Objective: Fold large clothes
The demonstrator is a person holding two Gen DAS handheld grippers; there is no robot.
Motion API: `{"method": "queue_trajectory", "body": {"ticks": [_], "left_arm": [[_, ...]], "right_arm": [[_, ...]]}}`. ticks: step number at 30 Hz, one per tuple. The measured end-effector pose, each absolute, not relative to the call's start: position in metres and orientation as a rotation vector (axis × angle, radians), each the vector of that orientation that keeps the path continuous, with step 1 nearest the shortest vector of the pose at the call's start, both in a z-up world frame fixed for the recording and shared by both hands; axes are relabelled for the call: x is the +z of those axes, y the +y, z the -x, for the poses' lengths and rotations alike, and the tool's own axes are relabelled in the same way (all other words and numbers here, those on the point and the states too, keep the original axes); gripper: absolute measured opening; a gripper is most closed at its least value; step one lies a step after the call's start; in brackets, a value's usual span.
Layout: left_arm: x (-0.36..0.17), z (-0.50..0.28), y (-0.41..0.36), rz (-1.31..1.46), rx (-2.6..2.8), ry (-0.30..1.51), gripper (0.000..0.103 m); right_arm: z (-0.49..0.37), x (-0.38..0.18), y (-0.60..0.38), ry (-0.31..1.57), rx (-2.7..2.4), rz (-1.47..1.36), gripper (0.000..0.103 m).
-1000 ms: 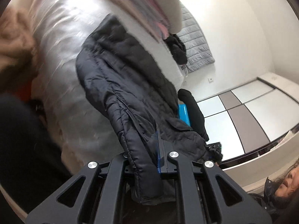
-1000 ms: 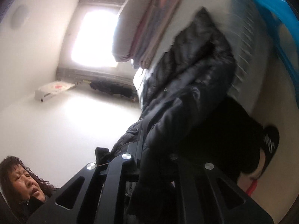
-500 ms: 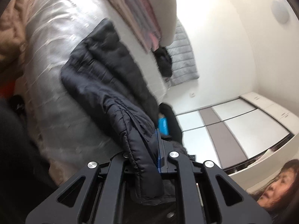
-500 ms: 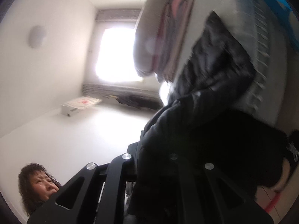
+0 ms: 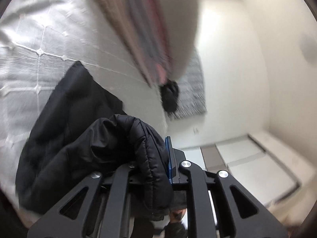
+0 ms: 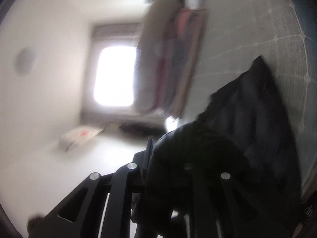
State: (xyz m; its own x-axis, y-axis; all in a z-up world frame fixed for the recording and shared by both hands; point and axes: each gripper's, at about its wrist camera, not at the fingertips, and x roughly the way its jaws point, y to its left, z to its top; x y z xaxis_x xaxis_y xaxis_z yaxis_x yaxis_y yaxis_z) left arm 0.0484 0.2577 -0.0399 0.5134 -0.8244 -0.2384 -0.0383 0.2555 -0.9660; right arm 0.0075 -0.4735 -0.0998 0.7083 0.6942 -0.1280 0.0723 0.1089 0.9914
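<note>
Both the left claw (image 5: 153, 158) and the right claw (image 6: 168, 158) are closed on the black jacket (image 5: 83, 138), which stretches from them toward the bed (image 5: 39, 39) at upper left of the left view.

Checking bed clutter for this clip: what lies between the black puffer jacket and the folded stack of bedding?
In the left wrist view, only bare silvery quilted bedspread separates the black puffer jacket from the folded stack of bedding.
</note>
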Motion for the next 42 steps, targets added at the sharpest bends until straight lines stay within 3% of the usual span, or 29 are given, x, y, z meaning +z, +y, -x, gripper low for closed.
{"method": "queue_trajectory", "body": {"ticks": [1, 4, 7, 11, 13, 15, 21, 31, 35, 42], "left_arm": [[-0.053, -0.064, 0.256, 1.232, -0.611, 0.919, 0.012], [-0.111, -0.112, 0.243, 1.291, -0.479, 1.004, 0.016], [-0.136, -0.123, 0.238, 1.328, -0.453, 1.025, 0.017], [-0.124, -0.13, 0.236, 1.336, -0.475, 1.001, 0.029], [-0.116, -0.128, 0.234, 1.347, -0.482, 0.974, 0.037], [-0.109, -0.13, 0.232, 1.356, -0.483, 0.947, 0.048], [-0.091, -0.125, 0.225, 1.345, -0.456, 0.886, 0.056], [-0.057, -0.126, 0.206, 1.247, -0.467, 0.841, 0.063], [-0.063, -0.124, 0.226, 1.282, -0.46, 0.846, 0.063], [-0.064, -0.128, 0.238, 1.285, -0.479, 0.806, 0.064]], "right_arm": [[-0.028, -0.121, -0.475, 0.742, 0.442, -1.449, 0.025], [-0.061, -0.177, -0.475, 0.866, 0.292, -1.537, 0.026], [-0.066, -0.185, -0.473, 0.858, 0.284, -1.55, 0.028], [-0.055, -0.18, -0.477, 0.824, 0.331, -1.568, 0.041], [-0.045, -0.171, -0.476, 0.807, 0.346, -1.558, 0.058], [-0.031, -0.156, -0.475, 0.788, 0.352, -1.529, 0.068], [-0.001, -0.112, -0.469, 0.7, 0.427, -1.405, 0.083], [-0.079, -0.095, -0.297, 1.13, 0.763, -0.986, 0.083], [-0.144, -0.077, -0.276, 1.071, 0.782, -1.008, 0.083], [-0.237, -0.089, -0.315, 0.888, 0.557, -1.313, 0.083]]}}
